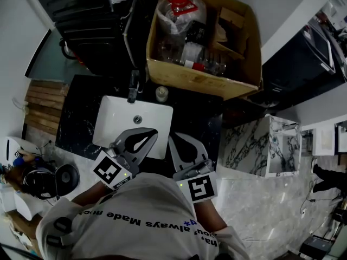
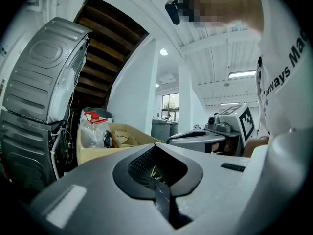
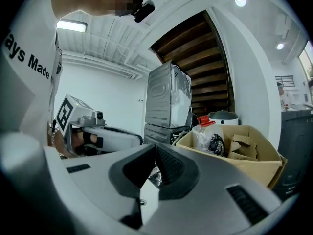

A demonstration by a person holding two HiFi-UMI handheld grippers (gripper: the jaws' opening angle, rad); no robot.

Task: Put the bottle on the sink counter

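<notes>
A large clear bottle (image 1: 177, 8) with a red cap and handle stands in a cardboard box (image 1: 246, 64) beyond the sink, among other bottles. It also shows in the left gripper view, where the bottle (image 2: 95, 129) rises from the box (image 2: 122, 140), and in the right gripper view as the bottle (image 3: 205, 133) in the box (image 3: 244, 155). My left gripper (image 1: 153, 134) and right gripper (image 1: 173, 140) are held close to my chest over the near rim of the white sink (image 1: 108, 124). Both are shut and empty, as the left gripper (image 2: 154, 149) and right gripper (image 3: 155, 150) show.
A black marble counter (image 1: 81, 115) surrounds the sink, with a faucet (image 1: 133, 85) and a small round object (image 1: 161, 93) at its back. A grey stacked appliance (image 2: 41, 97) stands left of the box. Clutter sits on a white surface (image 1: 65, 158) at left; a marble-patterned cabinet (image 1: 255, 145) stands right.
</notes>
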